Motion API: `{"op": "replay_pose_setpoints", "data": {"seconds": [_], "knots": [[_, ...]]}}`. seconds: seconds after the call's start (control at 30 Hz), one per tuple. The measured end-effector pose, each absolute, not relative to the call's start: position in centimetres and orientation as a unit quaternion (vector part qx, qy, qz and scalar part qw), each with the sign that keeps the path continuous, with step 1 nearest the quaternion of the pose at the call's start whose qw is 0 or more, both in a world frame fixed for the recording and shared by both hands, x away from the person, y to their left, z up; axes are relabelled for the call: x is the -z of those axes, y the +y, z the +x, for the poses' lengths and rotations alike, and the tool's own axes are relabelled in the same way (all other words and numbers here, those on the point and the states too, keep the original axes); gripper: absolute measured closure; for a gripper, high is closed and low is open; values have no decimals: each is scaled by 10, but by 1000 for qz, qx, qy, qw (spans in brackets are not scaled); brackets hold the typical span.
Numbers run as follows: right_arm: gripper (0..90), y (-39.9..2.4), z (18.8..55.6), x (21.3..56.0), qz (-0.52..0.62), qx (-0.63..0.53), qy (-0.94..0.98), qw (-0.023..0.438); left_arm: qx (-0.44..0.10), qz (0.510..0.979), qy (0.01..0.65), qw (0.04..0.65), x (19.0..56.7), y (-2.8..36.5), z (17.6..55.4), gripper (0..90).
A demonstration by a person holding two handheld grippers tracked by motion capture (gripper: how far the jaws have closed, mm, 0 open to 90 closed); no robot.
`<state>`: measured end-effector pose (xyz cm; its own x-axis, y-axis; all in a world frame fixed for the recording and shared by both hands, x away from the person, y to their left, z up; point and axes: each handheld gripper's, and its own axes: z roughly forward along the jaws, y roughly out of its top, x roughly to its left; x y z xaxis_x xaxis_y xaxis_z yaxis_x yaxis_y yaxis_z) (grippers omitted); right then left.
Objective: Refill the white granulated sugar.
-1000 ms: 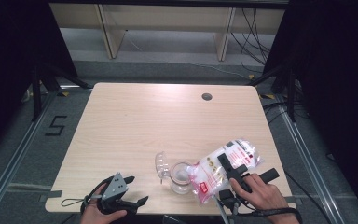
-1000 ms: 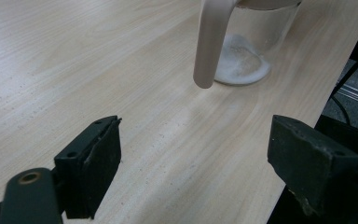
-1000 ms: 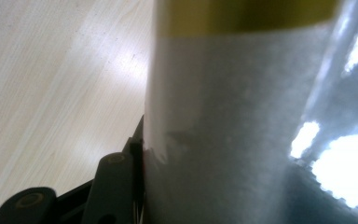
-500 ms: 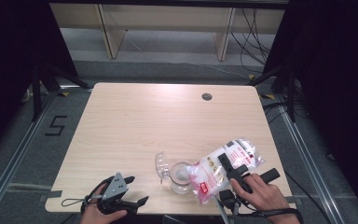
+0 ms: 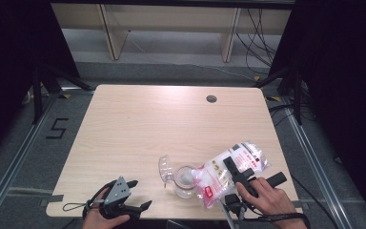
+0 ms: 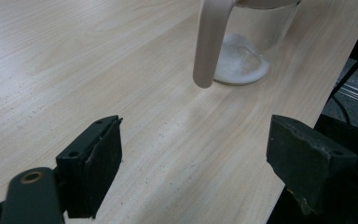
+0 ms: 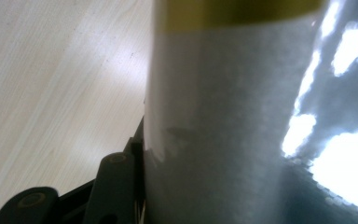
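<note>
A clear bag of white powder (image 5: 253,157) with a red label lies tilted, its lower end over the mouth of a glass jar (image 5: 185,183). My right gripper (image 5: 232,167) is shut on the bag, whose plastic (image 7: 237,116) sits right in front of the right gripper view. The jar (image 6: 244,46) holds a little white powder at its bottom, and its clear hinged lid (image 5: 164,168) hangs open to the left. My left gripper (image 5: 140,194) rests near the table's front edge, left of the jar. Its jaws stand wide open with nothing between them (image 6: 191,163).
The light wooden table (image 5: 147,124) has a round cable hole (image 5: 211,98) at the back right. Its right edge and front edge run close to the jar and bag. Black frames and cables stand on the floor around the table.
</note>
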<state>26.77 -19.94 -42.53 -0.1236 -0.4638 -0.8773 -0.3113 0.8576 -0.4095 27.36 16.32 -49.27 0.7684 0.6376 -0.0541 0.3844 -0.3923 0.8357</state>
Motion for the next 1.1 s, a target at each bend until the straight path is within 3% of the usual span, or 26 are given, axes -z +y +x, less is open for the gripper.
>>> {"op": "replay_pose_setpoints", "data": {"seconds": [1.1], "knots": [[573, -199, 267, 423, -267, 78, 746, 605, -139, 823, 310, 455, 493, 163, 274, 179]]}}
